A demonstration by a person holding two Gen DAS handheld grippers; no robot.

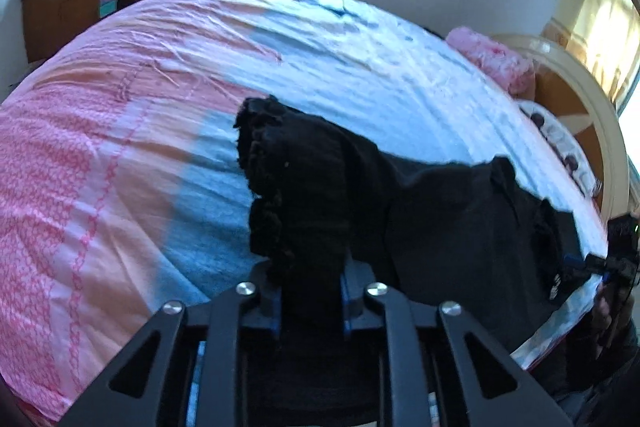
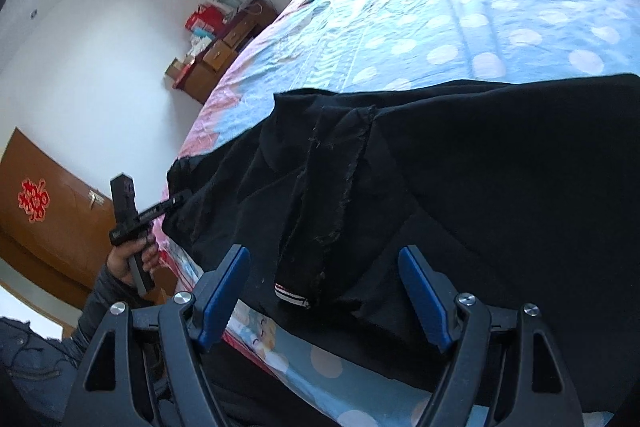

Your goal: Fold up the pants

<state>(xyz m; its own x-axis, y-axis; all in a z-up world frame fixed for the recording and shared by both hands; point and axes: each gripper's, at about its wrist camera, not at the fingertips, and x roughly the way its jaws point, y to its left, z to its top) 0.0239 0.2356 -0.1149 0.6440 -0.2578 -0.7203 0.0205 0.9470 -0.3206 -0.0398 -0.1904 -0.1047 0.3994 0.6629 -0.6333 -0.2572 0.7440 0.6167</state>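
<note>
Black fabric pants (image 1: 440, 219) spread across the near edge of the bed, on the blue-and-pink patterned bedsheet (image 1: 140, 107). Lower centre of the left wrist view: left gripper (image 1: 310, 301) clamped tight on a bunched, ruffled end of the pants, blue-padded fingers (image 1: 346, 303) pinching the cloth, with the gathered end rising above them toward mid-frame. Far right edge of the same view: right gripper (image 1: 576, 261) at the other end of the garment, just beside the bed's edge.

Over to the right wrist view: right gripper (image 2: 324, 287) spread wide, blue fingers (image 2: 222, 291) standing apart at either side of the lower frame, nothing pinched between them. Between and beyond them, a raw-edged inner seam of the pants and a small striped label (image 2: 292, 295) near the hem, close to the mattress edge. Middle left: a hand (image 2: 136, 259) in a dark sleeve holding the left gripper (image 2: 176, 201) against the pants' far corner. Upper left of the frame: brown wooden cabinet (image 2: 224, 55) against the white wall.
</note>
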